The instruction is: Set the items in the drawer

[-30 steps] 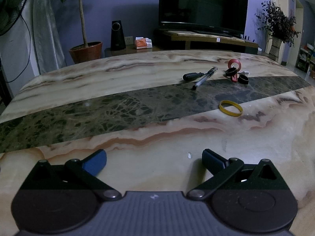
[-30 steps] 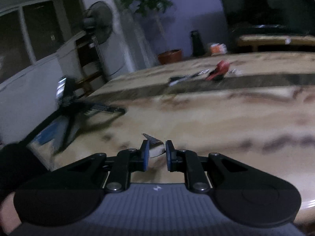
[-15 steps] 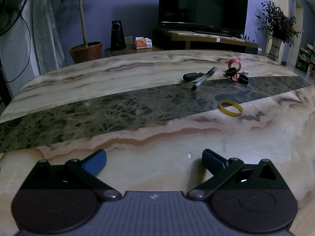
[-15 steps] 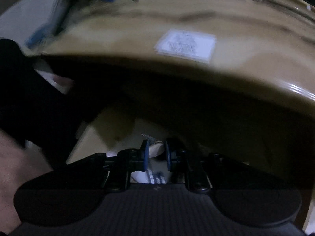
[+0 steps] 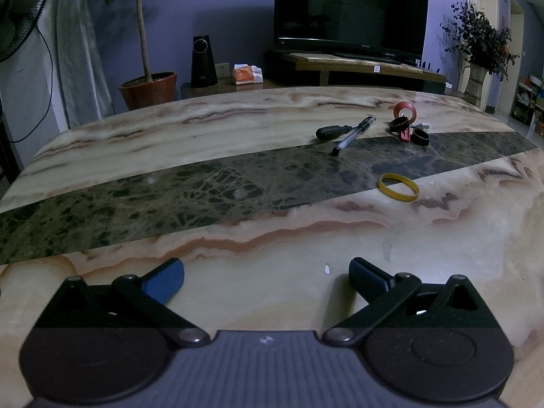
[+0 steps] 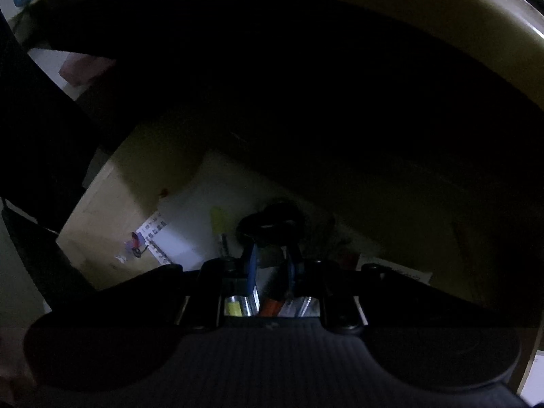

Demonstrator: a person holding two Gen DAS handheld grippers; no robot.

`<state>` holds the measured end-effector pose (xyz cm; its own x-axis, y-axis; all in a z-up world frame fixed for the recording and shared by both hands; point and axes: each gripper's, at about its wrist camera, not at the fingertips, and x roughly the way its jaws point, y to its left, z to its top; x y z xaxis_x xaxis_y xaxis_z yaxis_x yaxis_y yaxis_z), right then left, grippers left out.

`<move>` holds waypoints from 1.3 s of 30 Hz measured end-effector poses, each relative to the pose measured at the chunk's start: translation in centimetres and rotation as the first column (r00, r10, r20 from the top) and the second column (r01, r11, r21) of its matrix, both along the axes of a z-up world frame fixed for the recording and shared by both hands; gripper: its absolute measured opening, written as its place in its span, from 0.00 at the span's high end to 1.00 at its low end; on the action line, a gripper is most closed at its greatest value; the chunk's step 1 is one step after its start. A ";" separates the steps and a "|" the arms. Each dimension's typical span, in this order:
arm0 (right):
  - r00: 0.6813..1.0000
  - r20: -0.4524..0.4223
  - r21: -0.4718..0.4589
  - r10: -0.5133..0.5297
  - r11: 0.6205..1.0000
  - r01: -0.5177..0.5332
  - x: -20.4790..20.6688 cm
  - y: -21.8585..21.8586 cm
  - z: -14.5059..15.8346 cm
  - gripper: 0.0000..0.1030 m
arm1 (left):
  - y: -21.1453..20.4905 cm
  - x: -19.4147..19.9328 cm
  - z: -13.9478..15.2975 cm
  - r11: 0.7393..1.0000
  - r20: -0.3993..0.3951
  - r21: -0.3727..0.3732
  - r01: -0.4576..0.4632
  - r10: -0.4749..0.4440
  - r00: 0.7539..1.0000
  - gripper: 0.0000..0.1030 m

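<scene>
My right gripper [image 6: 272, 251] points steeply down into an open wooden drawer [image 6: 112, 204] under the table edge. It is shut on a small pale item [image 6: 271, 257] that is dim in the shadow. Below it in the drawer lie a white sheet [image 6: 204, 210], a yellow scrap [image 6: 217, 219] and a black rounded object [image 6: 272, 217]. My left gripper [image 5: 267, 272] rests open and empty low over the marble table [image 5: 238, 231]. Far right on the table lie a screwdriver [image 5: 331, 132], a pen [image 5: 353, 135], a red tape roll [image 5: 405, 110], two black rings [image 5: 398, 124] and a yellow band [image 5: 398, 187].
The underside of the tabletop [image 6: 306, 68] hangs dark and close over the drawer. A dark sleeve [image 6: 34, 119] fills the left of the right wrist view. Behind the table stand a potted plant [image 5: 148, 85], a speaker [image 5: 203, 61] and a television [image 5: 350, 10].
My right gripper has dropped from above the tabletop past its edge and tipped down into the drawer, still holding the pale item. The left gripper has not moved.
</scene>
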<state>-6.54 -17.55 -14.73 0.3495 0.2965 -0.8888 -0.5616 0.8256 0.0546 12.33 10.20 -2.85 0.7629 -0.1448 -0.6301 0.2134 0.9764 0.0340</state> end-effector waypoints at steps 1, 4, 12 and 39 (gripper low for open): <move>1.000 0.000 0.002 0.001 1.000 -0.001 0.0 0.0 0.1 0.80 | 0.0 0.0 0.0 1.000 0.000 0.000 0.000 0.000 1.000 0.00; 1.000 0.001 0.007 0.007 1.000 -0.007 -0.2 -0.3 0.0 0.79 | 0.0 0.0 0.0 1.000 0.000 0.000 0.000 0.000 1.000 0.00; 0.997 0.053 -0.002 0.049 0.999 -0.049 -0.9 -0.3 1.0 0.72 | 0.0 0.0 0.0 1.000 0.000 0.000 0.000 0.000 1.000 0.00; 0.876 0.459 0.328 -0.147 0.945 -0.014 10.0 0.2 17.8 0.51 | 0.0 0.0 0.0 1.000 0.000 0.000 0.000 0.000 1.000 0.00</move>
